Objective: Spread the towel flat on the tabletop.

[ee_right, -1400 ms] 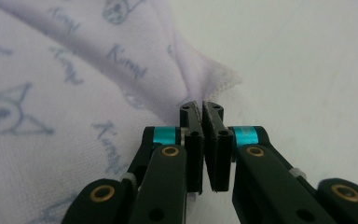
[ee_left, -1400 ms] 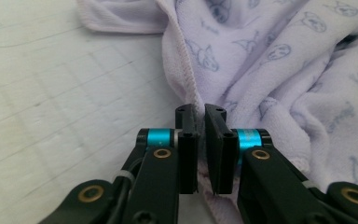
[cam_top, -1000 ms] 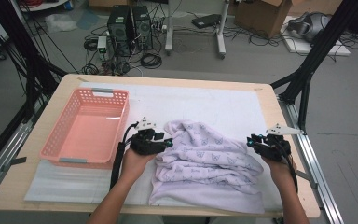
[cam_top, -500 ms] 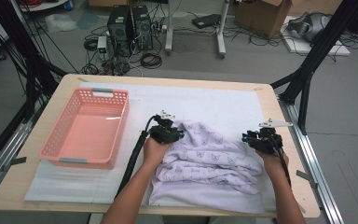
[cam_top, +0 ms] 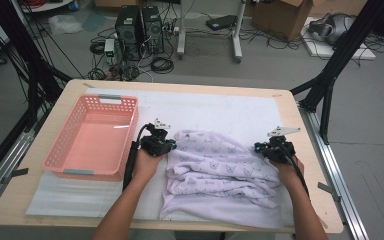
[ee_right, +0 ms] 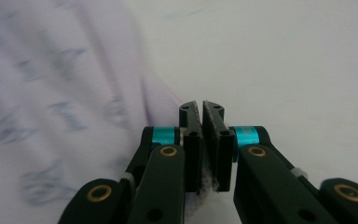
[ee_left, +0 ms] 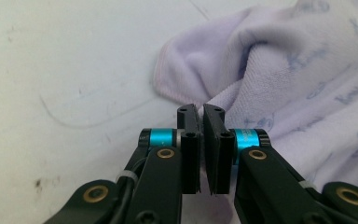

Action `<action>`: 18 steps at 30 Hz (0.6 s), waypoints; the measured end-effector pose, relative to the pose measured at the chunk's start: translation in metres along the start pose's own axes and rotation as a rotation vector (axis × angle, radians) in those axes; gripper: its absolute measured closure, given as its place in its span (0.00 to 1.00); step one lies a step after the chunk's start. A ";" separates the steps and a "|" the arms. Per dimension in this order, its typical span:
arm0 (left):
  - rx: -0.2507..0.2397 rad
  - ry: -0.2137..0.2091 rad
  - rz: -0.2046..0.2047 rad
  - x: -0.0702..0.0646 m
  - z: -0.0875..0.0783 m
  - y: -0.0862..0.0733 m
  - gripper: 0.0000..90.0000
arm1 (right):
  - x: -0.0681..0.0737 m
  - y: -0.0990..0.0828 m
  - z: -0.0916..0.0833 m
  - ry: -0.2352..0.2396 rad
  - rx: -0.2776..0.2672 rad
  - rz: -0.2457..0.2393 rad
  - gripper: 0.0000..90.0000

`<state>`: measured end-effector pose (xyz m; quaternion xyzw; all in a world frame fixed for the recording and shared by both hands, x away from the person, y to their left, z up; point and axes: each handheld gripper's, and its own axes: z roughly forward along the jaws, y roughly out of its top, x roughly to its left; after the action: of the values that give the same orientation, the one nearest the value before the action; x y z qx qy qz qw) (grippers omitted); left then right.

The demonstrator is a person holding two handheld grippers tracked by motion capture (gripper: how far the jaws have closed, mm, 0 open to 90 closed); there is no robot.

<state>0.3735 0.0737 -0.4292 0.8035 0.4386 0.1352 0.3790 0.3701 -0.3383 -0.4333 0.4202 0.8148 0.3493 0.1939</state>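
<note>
A pale lilac towel (cam_top: pixel 220 175) with a small printed pattern lies rumpled on the white mat (cam_top: pixel 215 107), right of the table's middle and reaching to the near edge. Its folds bunch toward the far side, where both claws have hold of it.

The left gripper (cam_top: pixel 161 144) sits at the towel's far left corner. Its jaws have just been closing, and in the left gripper view they stand pressed almost together with a fold of the towel (ee_left: pixel 279 74) pinched between them.

The right gripper (cam_top: pixel 272 149) sits at the towel's far right corner. Its jaws have just been closing too; in the right gripper view they are pinching the towel's hem (ee_right: pixel 98 116), a tuft of cloth showing between the pads.

Left of the towel, just beside the left hand, stands a pink plastic basket (cam_top: pixel 60 160), on the wooden table (cam_top: pixel 290 107).
</note>
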 end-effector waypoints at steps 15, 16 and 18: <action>-0.101 -0.081 -0.073 0.000 0.011 0.007 0.63 | -0.017 0.000 -0.022 -0.226 -0.096 0.117 0.73; -0.112 -0.072 -0.078 0.001 0.015 0.011 0.62 | -0.016 0.001 -0.024 -0.222 -0.102 0.116 0.73; -0.130 -0.079 -0.098 0.006 0.022 0.020 0.62 | -0.015 0.002 -0.030 -0.211 -0.123 0.117 0.74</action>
<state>0.4013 0.0612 -0.4302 0.7595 0.4523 0.1132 0.4537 0.3618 -0.3616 -0.4113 0.4885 0.7412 0.3631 0.2832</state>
